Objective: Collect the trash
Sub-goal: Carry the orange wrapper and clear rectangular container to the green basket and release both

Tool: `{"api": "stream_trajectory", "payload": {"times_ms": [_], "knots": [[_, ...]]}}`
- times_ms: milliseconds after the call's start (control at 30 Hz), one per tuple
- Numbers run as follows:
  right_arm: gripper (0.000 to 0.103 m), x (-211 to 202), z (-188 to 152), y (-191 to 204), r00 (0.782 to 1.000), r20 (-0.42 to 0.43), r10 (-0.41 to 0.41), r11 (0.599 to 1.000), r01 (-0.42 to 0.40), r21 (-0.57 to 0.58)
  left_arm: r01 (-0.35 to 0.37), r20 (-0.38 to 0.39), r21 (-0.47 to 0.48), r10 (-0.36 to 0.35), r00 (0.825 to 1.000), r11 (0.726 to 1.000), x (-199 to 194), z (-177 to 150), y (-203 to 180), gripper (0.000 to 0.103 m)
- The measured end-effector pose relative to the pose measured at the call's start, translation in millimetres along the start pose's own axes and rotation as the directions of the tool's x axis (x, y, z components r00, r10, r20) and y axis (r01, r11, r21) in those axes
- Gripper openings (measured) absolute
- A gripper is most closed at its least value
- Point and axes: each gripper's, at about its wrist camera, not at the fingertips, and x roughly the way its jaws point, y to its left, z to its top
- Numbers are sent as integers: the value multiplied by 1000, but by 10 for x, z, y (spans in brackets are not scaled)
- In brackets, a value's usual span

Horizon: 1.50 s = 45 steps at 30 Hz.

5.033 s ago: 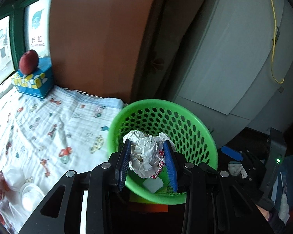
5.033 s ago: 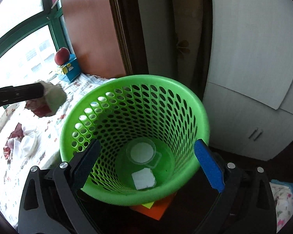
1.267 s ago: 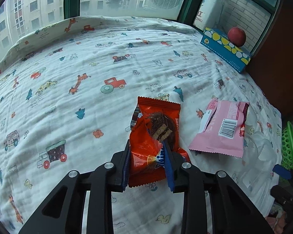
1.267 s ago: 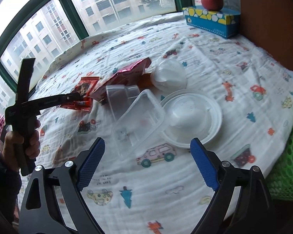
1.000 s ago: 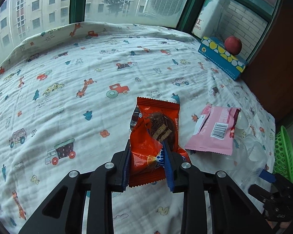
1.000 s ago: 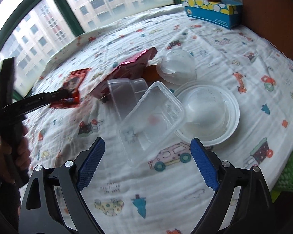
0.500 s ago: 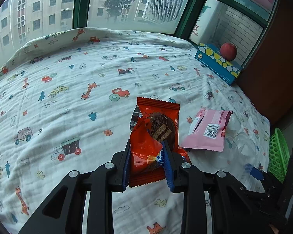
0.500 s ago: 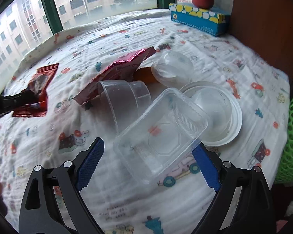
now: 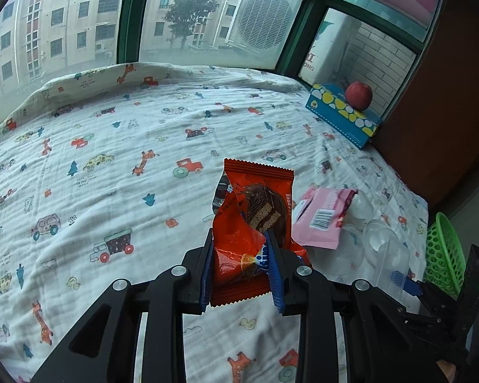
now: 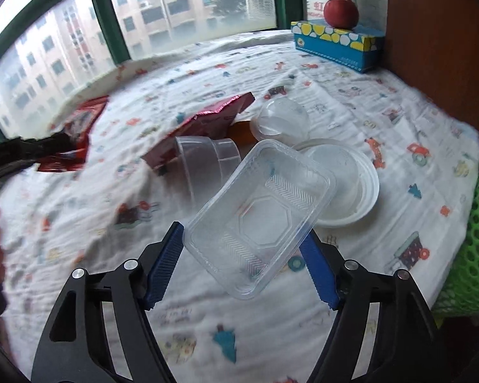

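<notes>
My left gripper point(image 9: 239, 255) is shut on an orange-red snack wrapper point(image 9: 249, 210) and holds it up above the printed sheet point(image 9: 111, 166). In the right wrist view that wrapper point(image 10: 79, 127) shows blurred at the far left. My right gripper point(image 10: 242, 236) has its jaws closing on a clear rectangular plastic tray point(image 10: 258, 220). Both blue pads point(image 10: 166, 255) touch the tray's sides, and the tray is tilted up. A pink wrapper point(image 9: 322, 217), a clear cup point(image 10: 204, 159), a dome lid point(image 10: 281, 118) and a white round bowl point(image 10: 351, 185) lie on the sheet behind it.
A green mesh basket point(image 10: 475, 223) stands off the sheet's right edge. A blue tissue box point(image 9: 341, 118) with a red apple point(image 9: 358, 95) on it sits at the back right by a brown panel. Windows run along the far side.
The right jaws have narrowed from wide apart onto the clear tray, which now sits tilted between them. The left gripper has risen a little with the wrapper.
</notes>
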Motion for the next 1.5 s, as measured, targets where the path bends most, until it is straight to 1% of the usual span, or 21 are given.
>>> {"api": "stream_trajectory", "payload": {"times_ms": [100,200,300,433,467,500,533,600,733,800,867,900,967,1033,1100,1200,1233,1367,1433,1500], "knots": [[72,-165,-3,-110,998,11,57,998,-57,16,25,13,14,-25,1000,1000,-82,13,-123,29],[72,-356,-10,-226,996,32,82,996,-82,18,51,24,40,-52,998,998,-152,23,-309,29],[71,-512,-16,-364,994,51,95,995,-97,31,85,30,66,-87,996,994,-196,37,-531,29],[70,-715,-31,-600,993,81,85,994,-90,59,134,28,109,-137,990,985,-204,50,-914,29],[68,-758,-37,-662,993,88,82,994,-87,66,143,26,118,-147,989,983,-200,51,-996,29],[60,-808,-41,-737,992,96,80,993,-87,77,155,25,129,-159,987,980,-185,55,-1105,29],[59,-844,-44,-815,992,99,78,992,-87,90,164,21,134,-169,985,977,-168,59,-1183,29],[59,-815,-41,-944,994,83,71,991,-80,110,187,15,149,-191,981,971,-120,65,-1373,29],[59,-511,-139,-1085,997,20,77,988,-79,131,226,-6,149,-228,974,963,-24,59,-1635,29],[59,-422,-215,-1108,996,10,93,984,-93,152,224,-9,160,-226,974,961,-20,44,-1687,29],[59,-383,-253,-1119,993,21,113,981,-115,159,219,-16,168,-219,976,961,-8,39,-1713,29],[59,-380,-258,-1144,994,24,106,981,-109,161,215,-18,169,-215,976,962,1,41,-1708,29],[59,-367,-252,-1190,992,35,118,976,-122,181,211,-22,161,-211,977,964,23,46,-1682,29],[62,-358,-230,-1253,993,33,114,972,-118,204,211,-25,154,-210,977,965,44,48,-1659,29],[67,-356,-213,-1313,993,35,117,967,-122,225,210,-30,152,-208,978,966,59,44,-1657,29],[69,-367,-215,-1402,988,47,146,957,-153,248,208,-34,159,-205,978,965,81,41,-1664,29],[69,-368,-216,-1429,987,49,156,955,-163,249,208,-35,158,-205,978,965,89,40,-1665,29],[69,-365,-212,-1503,990,43,135,959,-141,244,211,-41,155,-207,977,965,113,37,-1661,29],[69,-390,-201,-1525,987,49,153,956,-160,244,211,-43,154,-207,977,965,127,36,-1660,29],[70,-438,-176,-1519,990,64,127,967,-138,214,211,-47,151,-206,977,966,148,41,-1664,29]]}}
